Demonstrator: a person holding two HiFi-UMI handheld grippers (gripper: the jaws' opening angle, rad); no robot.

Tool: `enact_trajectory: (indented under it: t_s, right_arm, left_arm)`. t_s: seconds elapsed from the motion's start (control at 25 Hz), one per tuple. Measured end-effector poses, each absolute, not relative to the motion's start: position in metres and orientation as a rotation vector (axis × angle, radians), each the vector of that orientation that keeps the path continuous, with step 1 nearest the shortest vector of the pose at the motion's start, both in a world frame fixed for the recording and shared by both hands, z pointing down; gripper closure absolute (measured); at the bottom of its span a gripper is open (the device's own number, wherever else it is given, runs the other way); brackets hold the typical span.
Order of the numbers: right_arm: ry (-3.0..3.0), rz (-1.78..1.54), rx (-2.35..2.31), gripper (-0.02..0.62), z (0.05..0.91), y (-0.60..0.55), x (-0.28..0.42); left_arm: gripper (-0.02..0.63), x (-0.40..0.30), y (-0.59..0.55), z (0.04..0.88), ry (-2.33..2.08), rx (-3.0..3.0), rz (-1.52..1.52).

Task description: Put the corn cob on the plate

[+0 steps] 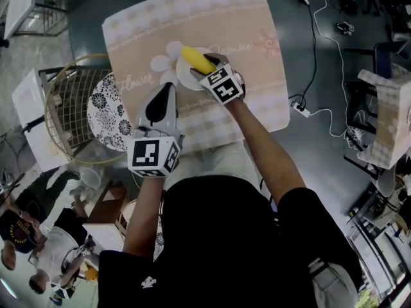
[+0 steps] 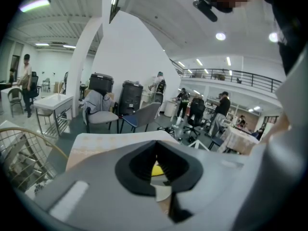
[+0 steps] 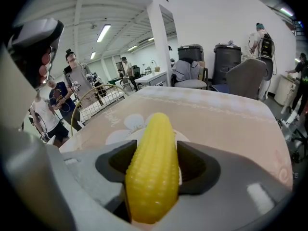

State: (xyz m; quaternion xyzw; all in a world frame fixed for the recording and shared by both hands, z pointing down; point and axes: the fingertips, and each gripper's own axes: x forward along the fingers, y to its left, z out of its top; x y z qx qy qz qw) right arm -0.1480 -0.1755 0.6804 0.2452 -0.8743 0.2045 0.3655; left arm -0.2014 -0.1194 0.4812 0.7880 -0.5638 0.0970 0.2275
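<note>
While the right gripper holds the corn cob over the plate, the left gripper hangs empty beside it.

Seen from the head view, the right gripper's 2 jaws stand wide and clamp the yellow cob at its near end, its far tip pointing toward 10 o'clock across the white plate; whether the cob touches the plate I cannot tell. The plate sits near the middle of the table, on a beige cloth with a white flower print just at its 9 o'clock. At 7 o'clock of the plate, the left gripper's jaws are closed to a thin slit with nothing between them. A wire basket stands off the table's edge at 9 o'clock.
</note>
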Motion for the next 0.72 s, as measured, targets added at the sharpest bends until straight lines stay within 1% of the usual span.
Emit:
enact_trajectory:
  t_s: [0.44, 0.72]
  right_arm:
    - [-2.235, 0.505, 0.595, 0.333, 0.692, -0.167, -0.151]
    - [-2.184, 0.431, 0.555, 0.331, 0.700, -0.163, -0.146]
  left_arm:
    - [0.598, -0.203, -0.113, 0.482, -1.570, 2.160, 0.274]
    - [0.598, -0.203, -0.114, 0.479, -1.582, 2.150, 0.271]
